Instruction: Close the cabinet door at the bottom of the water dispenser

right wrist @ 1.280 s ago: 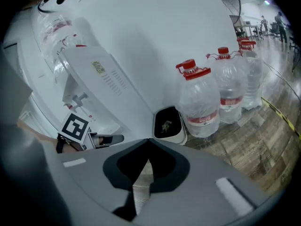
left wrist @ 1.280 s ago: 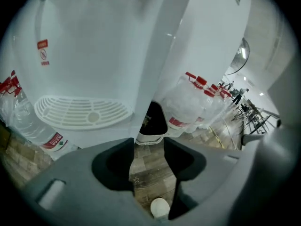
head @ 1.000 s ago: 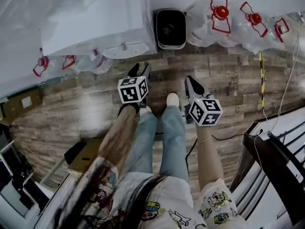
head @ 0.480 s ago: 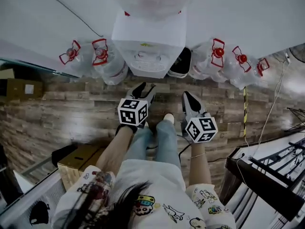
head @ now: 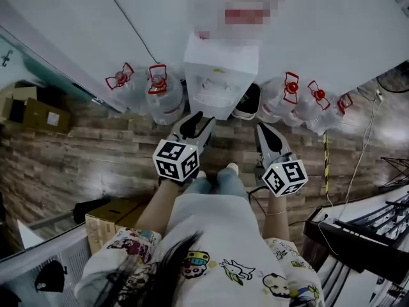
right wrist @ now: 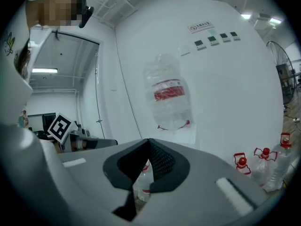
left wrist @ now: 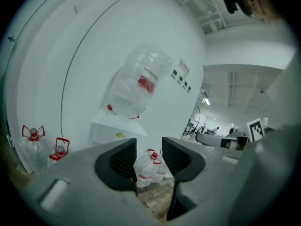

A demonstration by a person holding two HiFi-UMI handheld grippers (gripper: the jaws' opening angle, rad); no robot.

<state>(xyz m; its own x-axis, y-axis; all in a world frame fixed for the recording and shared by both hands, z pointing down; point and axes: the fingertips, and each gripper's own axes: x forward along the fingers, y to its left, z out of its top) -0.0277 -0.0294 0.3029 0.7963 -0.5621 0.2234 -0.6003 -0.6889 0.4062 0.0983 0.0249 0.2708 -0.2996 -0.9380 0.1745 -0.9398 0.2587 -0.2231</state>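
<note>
I am holding both grippers out ahead of me, roughly level, aiming at the water dispenser (head: 220,75) that stands against the white wall (head: 332,31). The left gripper (head: 192,121) is showing a clear gap between its ribbed dark pads. Its jaws have just been closing a little, and nothing is sitting between them; only far-off bottles show through the gap. The right gripper (head: 265,133) is showing its pads pressed together on nothing.

The cabinet door belongs at the foot of the dispenser, and I am not seeing it. From above the dispenser's body is hiding it, and in both gripper views the jaws are covering the lower half. So I cannot tell whether it is ajar or already shut.

What is worrying me is that both grippers are pointing at the upper part, toward the upturned bottle (left wrist: 138,81), well above where the door must be. Reaching down blind, I am risking a knock against the spare water bottles (head: 156,91) crowding both sides of the base. I could also push the door off-centre so that it bounces back, or snag its edge in the parted left jaws.

The dispenser is a boxy white cabinet, smooth and probably slick plastic. The bottles are clear and rounded, with red caps and handles. The floor (head: 96,146) is matt, wood-look planking.
</note>
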